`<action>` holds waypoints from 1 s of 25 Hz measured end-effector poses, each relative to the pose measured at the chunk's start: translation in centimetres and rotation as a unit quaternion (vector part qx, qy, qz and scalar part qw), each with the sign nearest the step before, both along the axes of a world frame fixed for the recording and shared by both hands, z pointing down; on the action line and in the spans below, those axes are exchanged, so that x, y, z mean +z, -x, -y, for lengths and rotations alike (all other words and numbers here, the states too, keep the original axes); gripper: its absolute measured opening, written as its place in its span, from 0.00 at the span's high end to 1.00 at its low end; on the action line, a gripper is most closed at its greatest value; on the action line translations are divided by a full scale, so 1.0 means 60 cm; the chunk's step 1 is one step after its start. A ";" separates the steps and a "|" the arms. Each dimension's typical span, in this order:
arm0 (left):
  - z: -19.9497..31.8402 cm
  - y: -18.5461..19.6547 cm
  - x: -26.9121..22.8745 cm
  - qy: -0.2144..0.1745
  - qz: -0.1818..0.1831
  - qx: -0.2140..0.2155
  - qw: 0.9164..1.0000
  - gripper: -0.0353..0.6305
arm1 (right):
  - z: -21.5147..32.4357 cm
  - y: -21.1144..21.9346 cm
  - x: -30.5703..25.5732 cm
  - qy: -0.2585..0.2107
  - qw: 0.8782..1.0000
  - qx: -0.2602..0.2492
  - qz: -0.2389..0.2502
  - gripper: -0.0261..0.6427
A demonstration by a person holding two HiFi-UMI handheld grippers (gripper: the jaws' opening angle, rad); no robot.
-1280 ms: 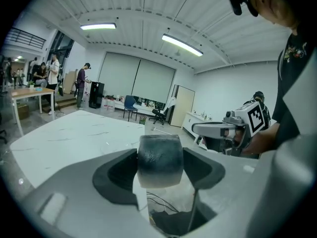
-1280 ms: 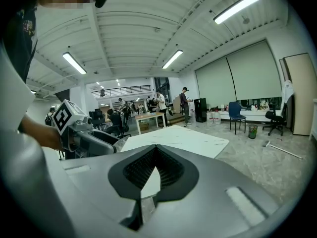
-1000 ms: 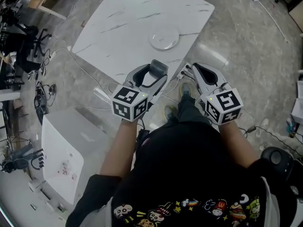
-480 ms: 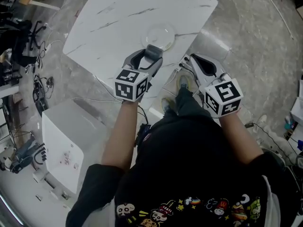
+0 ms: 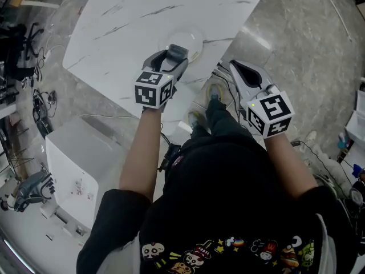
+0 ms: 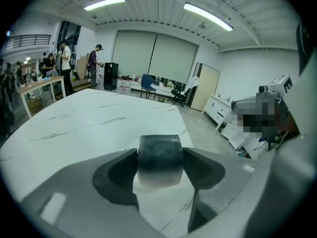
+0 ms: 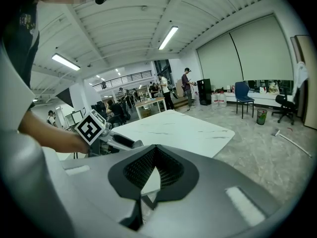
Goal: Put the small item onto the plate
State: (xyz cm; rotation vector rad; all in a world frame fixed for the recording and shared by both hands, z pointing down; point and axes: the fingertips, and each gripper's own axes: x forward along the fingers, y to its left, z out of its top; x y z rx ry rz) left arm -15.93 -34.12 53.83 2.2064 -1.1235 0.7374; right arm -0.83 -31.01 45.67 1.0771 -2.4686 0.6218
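A white plate lies near the front edge of the white marble table. My left gripper is shut on a small dark grey roll, held over the plate's near rim. In the left gripper view the roll sits squeezed between both jaws, with the table top beyond it. My right gripper hangs off the table's right corner above the floor. It is shut, and its jaws meet with nothing between them.
A white cabinet stands on the floor at the left, with cables beside it. My shoes are by the table's near edge. Several people stand far behind the table.
My left gripper has carried the roll forward from the table's front edge to above the plate's near rim. The right gripper has stayed about where it was.
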 end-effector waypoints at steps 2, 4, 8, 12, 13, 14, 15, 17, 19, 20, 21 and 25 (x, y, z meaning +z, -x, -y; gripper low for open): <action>0.013 -0.002 0.015 0.003 0.008 0.004 1.000 0.52 | 0.007 -0.007 0.010 0.006 1.000 0.006 -0.002 0.93; 0.027 -0.005 0.029 0.006 0.015 0.009 1.000 0.52 | 0.014 -0.015 0.018 0.010 1.000 0.013 -0.002 0.93; 0.049 -0.005 0.054 0.017 0.031 0.015 0.999 0.52 | 0.018 -0.031 0.028 0.017 0.999 0.027 -0.004 0.93; 0.068 -0.001 0.071 0.020 0.047 0.016 0.999 0.52 | 0.014 -0.050 0.040 0.025 0.999 0.043 -0.004 0.93; 0.072 -0.002 0.074 0.020 0.051 0.019 0.998 0.52 | 0.013 -0.055 0.043 0.027 0.999 0.047 -0.005 0.93; 0.075 -0.003 0.077 0.021 0.054 0.022 0.998 0.52 | 0.011 -0.059 0.045 0.028 0.998 0.050 -0.005 0.93; 0.078 -0.005 0.079 0.022 0.057 0.026 0.998 0.52 | 0.010 -0.062 0.047 0.030 0.998 0.053 -0.005 0.93; 0.083 -0.009 0.083 0.024 0.061 0.032 0.997 0.52 | 0.008 -0.068 0.048 0.032 0.998 0.058 -0.005 0.93; 0.086 -0.013 0.088 0.026 0.064 0.037 0.997 0.52 | 0.008 -0.072 0.050 0.034 0.997 0.062 -0.004 0.93; 0.088 -0.015 0.090 0.027 0.064 0.038 0.997 0.52 | 0.009 -0.075 0.050 0.035 0.997 0.064 -0.003 0.93; 0.090 -0.016 0.092 0.028 0.065 0.038 0.997 0.53 | 0.010 -0.077 0.051 0.036 0.997 0.066 -0.003 0.93; 0.096 -0.018 0.098 0.031 0.065 0.038 0.997 0.53 | 0.009 -0.086 0.056 0.039 0.997 0.072 -0.002 0.93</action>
